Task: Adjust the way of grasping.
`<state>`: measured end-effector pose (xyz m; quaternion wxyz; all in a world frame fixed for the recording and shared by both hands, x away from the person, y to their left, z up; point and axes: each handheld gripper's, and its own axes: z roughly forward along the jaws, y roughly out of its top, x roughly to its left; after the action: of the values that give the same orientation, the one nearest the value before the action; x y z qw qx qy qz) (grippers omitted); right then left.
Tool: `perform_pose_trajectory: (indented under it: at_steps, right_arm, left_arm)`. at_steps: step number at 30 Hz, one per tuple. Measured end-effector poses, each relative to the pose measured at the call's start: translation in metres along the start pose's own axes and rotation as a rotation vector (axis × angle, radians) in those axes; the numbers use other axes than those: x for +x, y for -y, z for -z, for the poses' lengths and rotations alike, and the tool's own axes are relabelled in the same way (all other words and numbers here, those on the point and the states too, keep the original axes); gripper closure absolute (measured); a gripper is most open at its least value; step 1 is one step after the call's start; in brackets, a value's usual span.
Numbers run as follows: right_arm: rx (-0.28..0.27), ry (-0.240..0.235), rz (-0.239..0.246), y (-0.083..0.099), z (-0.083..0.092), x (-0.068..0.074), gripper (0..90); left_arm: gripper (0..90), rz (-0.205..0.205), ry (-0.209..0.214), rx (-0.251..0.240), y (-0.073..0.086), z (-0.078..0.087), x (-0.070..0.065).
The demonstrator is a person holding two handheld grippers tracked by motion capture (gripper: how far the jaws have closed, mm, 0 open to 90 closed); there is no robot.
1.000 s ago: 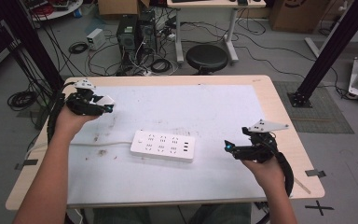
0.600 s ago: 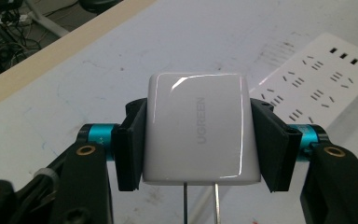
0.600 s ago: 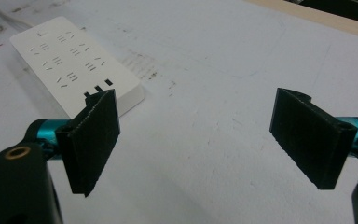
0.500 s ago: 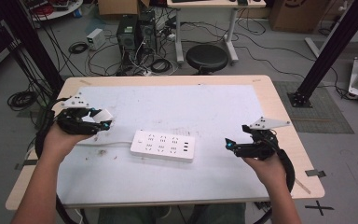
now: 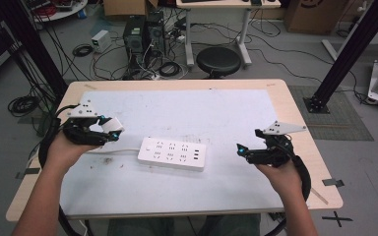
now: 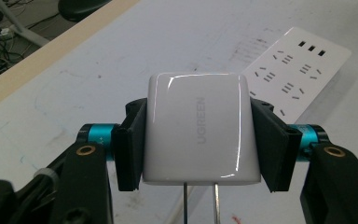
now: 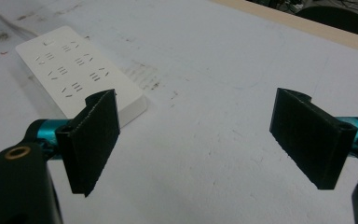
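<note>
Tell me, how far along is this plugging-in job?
Done: the left tongs have picked up the white charger and grip it by its sides, prongs showing. In hand: it is held above the table, left of the power strip. Left: pushing it into a socket. The right tongs wait open, empty.

1. The left tongs [image 5: 109,132] are black, with a grey three-cornered plate on top.
2. The right tongs [image 7: 193,140] have two flat black pads with tiny ridges.
3. Shiny blue tubes sit behind the pads on both.
4. Small gold screw rings dot the black arms.
5. A thick black cable loops from each.
6. The forearms are bare, with no sleeves.
</note>
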<state>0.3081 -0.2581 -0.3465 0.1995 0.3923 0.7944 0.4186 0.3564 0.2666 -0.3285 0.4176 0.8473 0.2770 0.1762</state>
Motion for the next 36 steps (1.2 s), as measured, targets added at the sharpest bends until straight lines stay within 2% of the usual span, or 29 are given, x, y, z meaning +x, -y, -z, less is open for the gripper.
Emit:
perform_pose_trajectory:
  at_steps: [5, 9, 11, 12, 13, 16, 21, 24, 28, 30, 33, 35, 36]
  right_arm:
    - [0.003, -0.025, 0.007, -0.002, 0.000, 0.002, 16.3]
    - [0.007, -0.056, 0.036, -0.007, -0.002, 0.010, 16.3]
    - [0.008, -0.068, 0.043, -0.009, -0.004, 0.013, 16.3]
    - [0.024, -0.104, 0.046, -0.013, -0.008, 0.023, 16.3]
    - [0.023, -0.115, 0.043, -0.014, -0.009, 0.026, 16.3]
    - [0.022, -0.160, 0.041, -0.015, -0.013, 0.033, 16.3]
    - [0.049, -0.210, 0.071, -0.019, -0.022, 0.054, 16.3]
    - [0.057, -0.248, 0.084, -0.020, -0.028, 0.066, 16.3]
    - [0.078, -0.317, 0.068, -0.020, -0.037, 0.079, 16.3]
    - [0.080, -0.361, 0.042, -0.019, -0.039, 0.083, 16.3]
    - [0.077, -0.459, -0.011, -0.016, -0.044, 0.087, 16.3]
    - [0.073, -0.503, -0.042, -0.014, -0.049, 0.090, 16.3]
    - [0.073, -0.503, -0.042, -0.014, -0.049, 0.090, 16.3]
  left_arm:
    - [42.5, -0.031, 0.039, -0.017, -0.004, -0.010, -0.008]
    - [42.5, -0.063, 0.077, -0.036, -0.004, -0.015, -0.019]
    - [42.5, -0.064, 0.092, -0.043, -0.003, -0.017, -0.023]
    - [42.5, -0.090, 0.133, -0.059, -0.001, -0.020, -0.031]
    - [42.5, -0.111, 0.164, -0.071, 0.000, -0.022, -0.038]
    - [42.5, -0.151, 0.218, -0.094, 0.003, -0.026, -0.055]
    - [42.5, -0.213, 0.286, -0.128, 0.006, -0.036, -0.083]
    - [42.5, -0.274, 0.319, -0.141, 0.006, -0.044, -0.101]
    - [42.5, -0.340, 0.331, -0.142, 0.003, -0.054, -0.120]
    - [42.5, -0.377, 0.326, -0.145, 0.002, -0.057, -0.127]
    - [42.5, -0.420, 0.317, -0.150, 0.000, -0.061, -0.136]
    - [42.5, -0.445, 0.305, -0.155, -0.001, -0.064, -0.142]
    - [42.5, -0.445, 0.305, -0.155, -0.001, -0.064, -0.142]
